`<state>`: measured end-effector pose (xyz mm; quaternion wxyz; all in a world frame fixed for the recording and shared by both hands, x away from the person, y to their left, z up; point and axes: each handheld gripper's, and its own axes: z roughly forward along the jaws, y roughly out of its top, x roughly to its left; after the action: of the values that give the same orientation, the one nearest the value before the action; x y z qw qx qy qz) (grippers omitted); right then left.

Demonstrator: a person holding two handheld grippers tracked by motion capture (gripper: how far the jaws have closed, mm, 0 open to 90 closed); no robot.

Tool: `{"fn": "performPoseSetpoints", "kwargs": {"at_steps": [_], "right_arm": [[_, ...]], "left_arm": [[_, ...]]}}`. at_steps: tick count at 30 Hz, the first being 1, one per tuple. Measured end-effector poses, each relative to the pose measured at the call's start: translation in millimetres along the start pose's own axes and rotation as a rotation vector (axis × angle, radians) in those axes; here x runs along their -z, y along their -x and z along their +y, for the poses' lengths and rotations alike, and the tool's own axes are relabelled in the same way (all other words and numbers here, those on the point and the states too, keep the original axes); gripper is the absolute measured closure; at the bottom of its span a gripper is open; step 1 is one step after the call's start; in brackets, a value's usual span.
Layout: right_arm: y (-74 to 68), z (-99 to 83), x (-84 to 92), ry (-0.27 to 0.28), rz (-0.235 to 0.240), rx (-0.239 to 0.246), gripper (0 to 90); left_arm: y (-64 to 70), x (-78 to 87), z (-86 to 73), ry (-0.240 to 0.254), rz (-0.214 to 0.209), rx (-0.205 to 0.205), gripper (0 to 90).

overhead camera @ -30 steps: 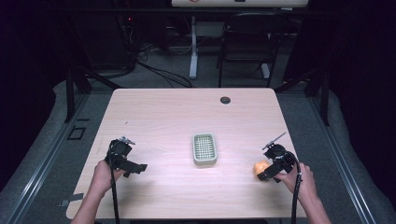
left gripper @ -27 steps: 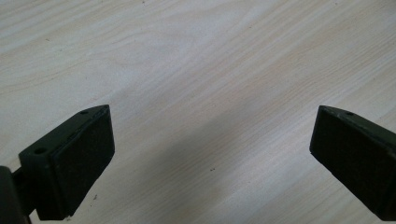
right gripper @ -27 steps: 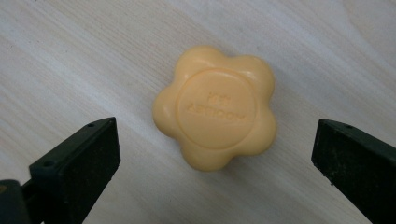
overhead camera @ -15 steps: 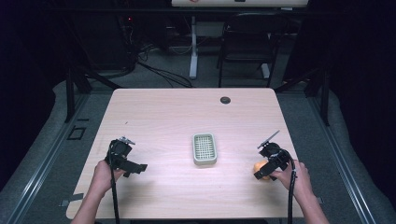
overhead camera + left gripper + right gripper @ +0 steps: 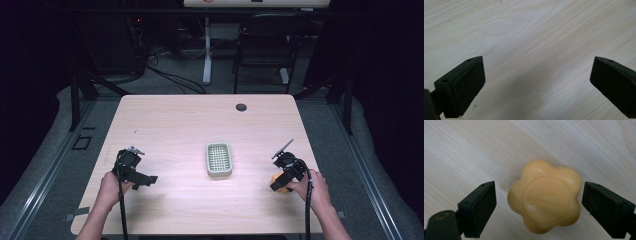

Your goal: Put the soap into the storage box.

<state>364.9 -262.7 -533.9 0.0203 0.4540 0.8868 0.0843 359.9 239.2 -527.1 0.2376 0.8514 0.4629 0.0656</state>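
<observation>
Orange-yellow soap (image 5: 278,178) lies at the lower right of the high view, on the table (image 5: 200,120), partly covered by the right gripper (image 5: 281,185), which points down over it. A green soap dish (image 5: 219,159) sits at centre frame, well apart from the soap to its left. The left gripper (image 5: 142,178) rests at lower left over bare wood, near nothing.

Left gripper view: both jaws stand wide apart at the lower corners of the frame, with bare wood between them. This gripper is open and idle.

Right gripper view: the soap (image 5: 545,196), a flower-shaped cake with a stamped round face, lies flat at centre frame between the two jaws. The right gripper (image 5: 539,206) has just been closing. The right pad sits just beside the soap's edge, contact not certain; a gap remains at the left pad. Nothing is gripped yet.

Judgement: the step in hand is the pick-up of the soap, likely for the dish. The cake sits off centre toward the right pad, so that pad will likely meet it first and push it sideways. Closing should be slow, the pads set low on the flanks and square on two opposite lobes, not in the grooves, since the lobed outline may let the cake twist. Lift only once both pads bear evenly.
</observation>
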Motion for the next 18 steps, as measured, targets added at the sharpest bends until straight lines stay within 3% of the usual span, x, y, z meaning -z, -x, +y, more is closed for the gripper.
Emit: {"fn": "performPoseSetpoints", "kwargs": {"at_steps": [3,7,9,18], "right_arm": [[0.0,0.8,-1.0,-0.025,-0.012,0.006,15.7],[-2.3,0.1,-4.4,-0.008,-0.014,-0.017,20.0],[-1.0,1.9,-1.6,-0.050,-0.027,0.014,20.9],[0.5,0.1,-5.7,-0.036,-0.026,-0.019,23.8]], "left_arm": [[-0.4,0.5,0.1,-0.002,-0.001,-0.001,0.0],[-0.2,0.6,0.0,-0.001,-0.002,-0.002,0.0],[-0.1,0.6,0.0,-0.001,-0.003,-0.002,0.0],[0.0,0.5,0.0,0.001,0.001,-0.003,0.0]]}}
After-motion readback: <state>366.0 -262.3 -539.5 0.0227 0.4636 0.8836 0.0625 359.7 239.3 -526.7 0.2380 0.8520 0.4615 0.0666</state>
